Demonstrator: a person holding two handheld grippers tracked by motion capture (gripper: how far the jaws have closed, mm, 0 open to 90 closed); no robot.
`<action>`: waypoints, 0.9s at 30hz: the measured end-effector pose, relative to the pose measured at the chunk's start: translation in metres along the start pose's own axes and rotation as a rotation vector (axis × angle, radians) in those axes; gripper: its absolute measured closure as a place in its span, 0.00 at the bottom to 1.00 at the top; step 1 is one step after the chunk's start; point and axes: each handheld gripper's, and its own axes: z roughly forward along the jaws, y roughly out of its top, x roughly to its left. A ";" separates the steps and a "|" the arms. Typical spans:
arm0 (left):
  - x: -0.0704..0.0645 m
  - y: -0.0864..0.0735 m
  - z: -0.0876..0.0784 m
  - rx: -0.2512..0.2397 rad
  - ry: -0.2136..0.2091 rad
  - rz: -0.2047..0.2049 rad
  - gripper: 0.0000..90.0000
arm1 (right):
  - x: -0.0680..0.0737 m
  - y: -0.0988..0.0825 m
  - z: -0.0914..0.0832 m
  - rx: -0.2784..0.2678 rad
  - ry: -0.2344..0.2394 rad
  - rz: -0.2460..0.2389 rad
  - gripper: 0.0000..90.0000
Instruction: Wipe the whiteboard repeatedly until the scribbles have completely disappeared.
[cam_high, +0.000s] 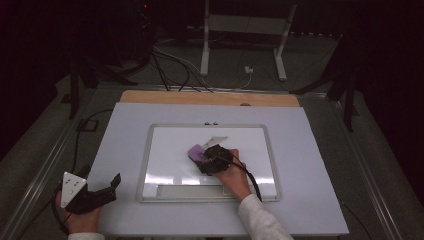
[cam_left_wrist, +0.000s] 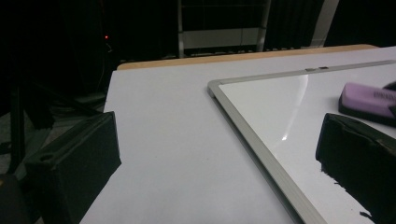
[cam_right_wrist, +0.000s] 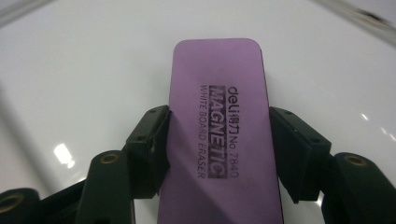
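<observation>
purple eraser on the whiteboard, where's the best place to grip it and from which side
Grip the purple eraser across its two long edges near the middle, coming from above along its length. It lies flat on the whiteboard, a slim rectangle narrow enough for the jaws to span. The right gripper already holds it that way.

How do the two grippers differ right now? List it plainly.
The right gripper is shut on the purple eraser; the left gripper is open, with nothing between its jaws.
The right gripper is over the whiteboard; the left gripper sits beside the board on the white tabletop.
Both are black, two-jawed and hand-held.
</observation>
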 end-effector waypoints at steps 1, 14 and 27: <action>0.000 0.000 0.000 -0.001 0.001 0.000 0.01 | -0.007 -0.001 0.000 -0.003 -0.024 0.024 0.46; 0.000 0.000 0.001 0.003 -0.001 0.002 0.01 | -0.041 -0.002 -0.001 -0.010 -0.166 0.143 0.46; -0.001 0.000 0.003 0.008 -0.004 0.008 0.01 | 0.007 0.004 0.006 -0.018 0.005 0.013 0.46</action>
